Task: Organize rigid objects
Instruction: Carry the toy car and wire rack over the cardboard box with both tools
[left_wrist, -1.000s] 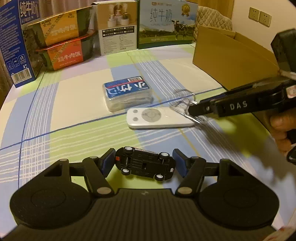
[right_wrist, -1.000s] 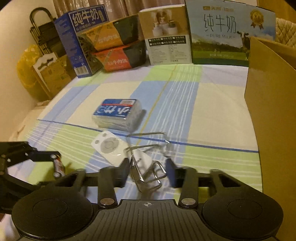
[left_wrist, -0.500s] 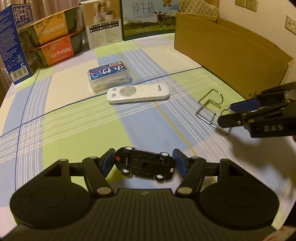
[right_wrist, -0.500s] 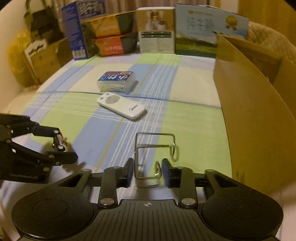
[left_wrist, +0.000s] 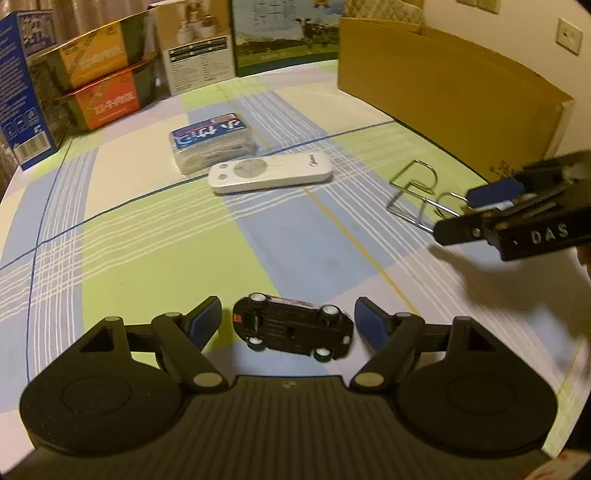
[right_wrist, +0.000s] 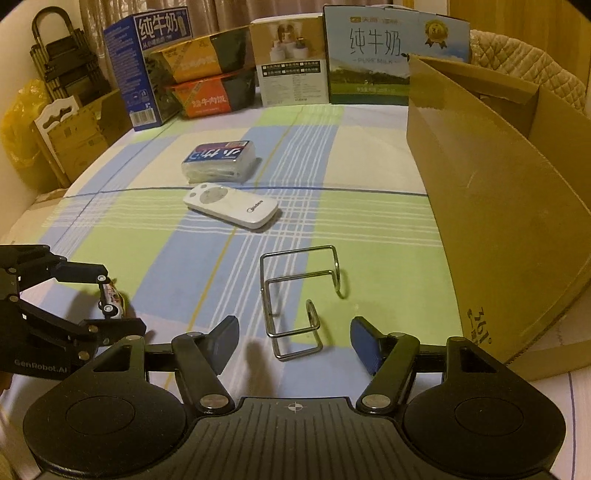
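Note:
A black toy car (left_wrist: 293, 327) lies on its side on the checked cloth between the spread fingers of my left gripper (left_wrist: 288, 323), which is open; small gaps show on both sides. It also shows in the right wrist view (right_wrist: 110, 297). A bent wire rack (right_wrist: 299, 295) lies on the cloth between the wide-open fingers of my right gripper (right_wrist: 293, 341), untouched. The rack also shows in the left wrist view (left_wrist: 415, 194). A white remote (left_wrist: 269, 173) and a blue-labelled tissue pack (left_wrist: 212, 142) lie further back.
A large open cardboard box (right_wrist: 491, 206) stands at the right. Milk cartons and food boxes (right_wrist: 288, 62) line the table's far edge. Bags and a folded cart (right_wrist: 59, 81) stand off the table at the left.
Both grippers have opened. The left has let go of the toy car and the right has let go of the wire rack, which now rests on the cloth nearer the box.

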